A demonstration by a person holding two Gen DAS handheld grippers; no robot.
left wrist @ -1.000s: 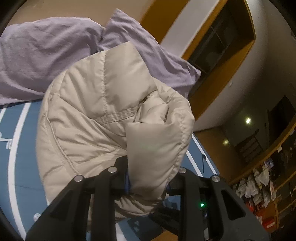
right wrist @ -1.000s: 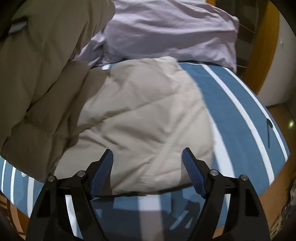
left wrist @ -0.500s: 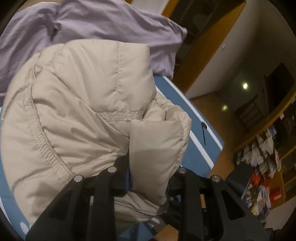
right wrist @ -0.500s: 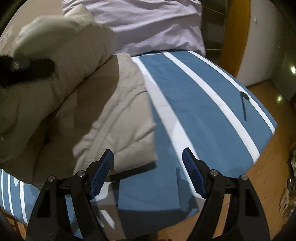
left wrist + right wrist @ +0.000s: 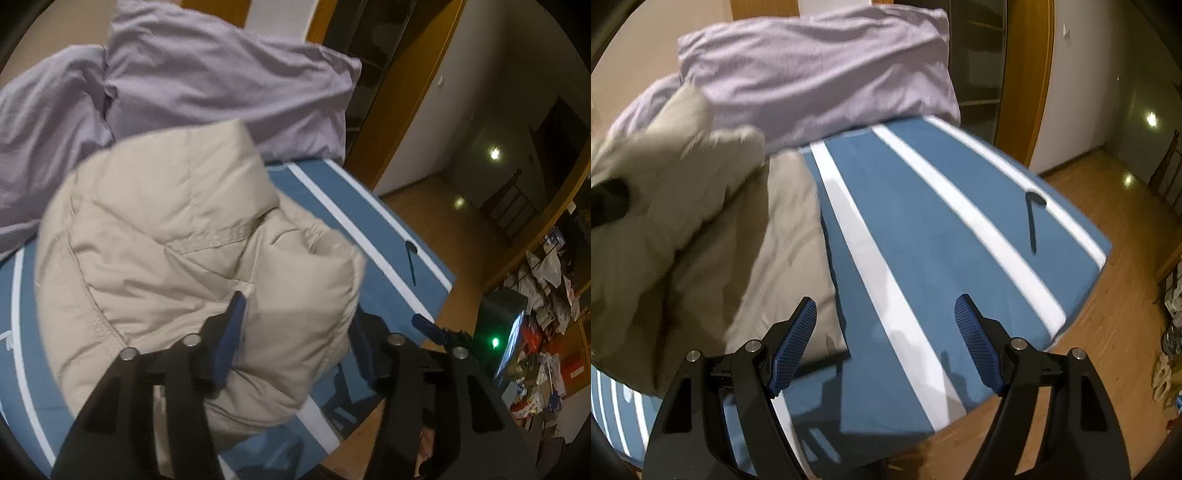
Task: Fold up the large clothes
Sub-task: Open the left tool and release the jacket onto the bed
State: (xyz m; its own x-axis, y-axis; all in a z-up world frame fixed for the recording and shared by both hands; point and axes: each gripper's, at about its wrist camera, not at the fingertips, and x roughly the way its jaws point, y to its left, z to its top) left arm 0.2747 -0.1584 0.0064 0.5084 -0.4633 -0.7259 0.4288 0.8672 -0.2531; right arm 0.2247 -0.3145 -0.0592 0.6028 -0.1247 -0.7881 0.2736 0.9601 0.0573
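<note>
Beige puffer jacket [image 5: 177, 266] bunched on near-left of the striped bed [image 5: 923, 229]. Left gripper [image 5: 295, 339] jaws have just been opening; fold still sits between them, grip likely releasing. Right gripper [image 5: 886, 343] wide open, empty, over bare bedcover. Fold drop seems done.

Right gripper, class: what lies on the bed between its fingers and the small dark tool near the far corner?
Only bare blue-and-white striped bedcover, as the right wrist view shows. The right gripper is open and empty; the dark tool lies alone.
</note>
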